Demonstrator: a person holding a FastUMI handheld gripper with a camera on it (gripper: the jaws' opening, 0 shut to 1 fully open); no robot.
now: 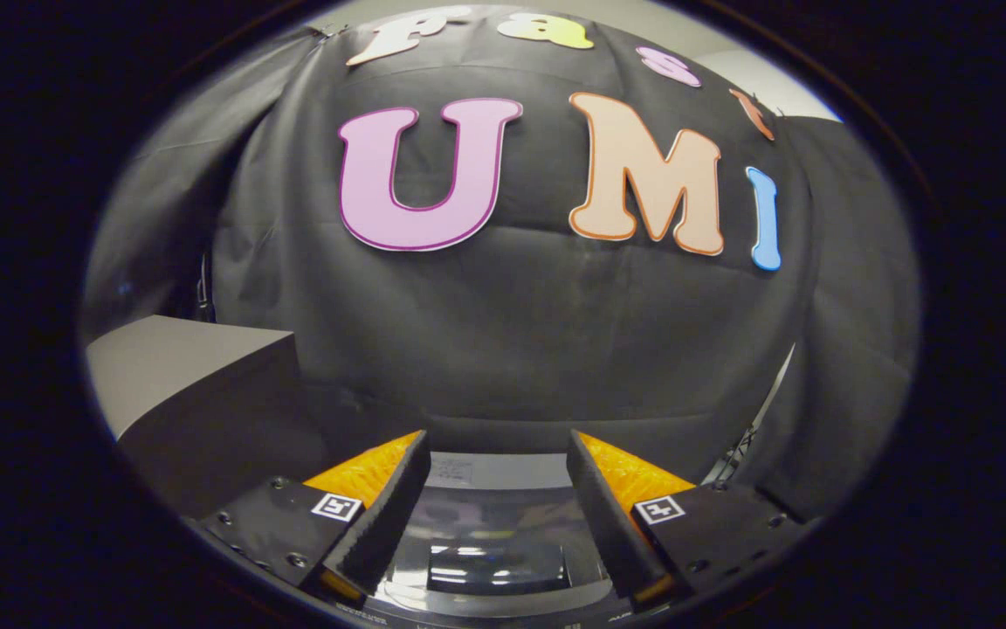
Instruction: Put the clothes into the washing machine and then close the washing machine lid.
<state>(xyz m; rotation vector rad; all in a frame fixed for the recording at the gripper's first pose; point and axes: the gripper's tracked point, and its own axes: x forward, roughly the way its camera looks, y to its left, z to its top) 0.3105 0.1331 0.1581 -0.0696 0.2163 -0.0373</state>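
My gripper is open, its two fingers spread wide with nothing between them. Below and between the fingers lies the top of the washing machine, a pale rear panel with a dark glossy lid in front of it that reflects the lights. The lid looks flat and down. I see no clothes here. The gripper hangs above the machine, pointing at the booth's black cloth wall.
A grey box-like surface stands to the left of the fingers, beside the machine. The black cloth wall hangs close behind the machine. A thin metal stand shows to the right, past the right finger.
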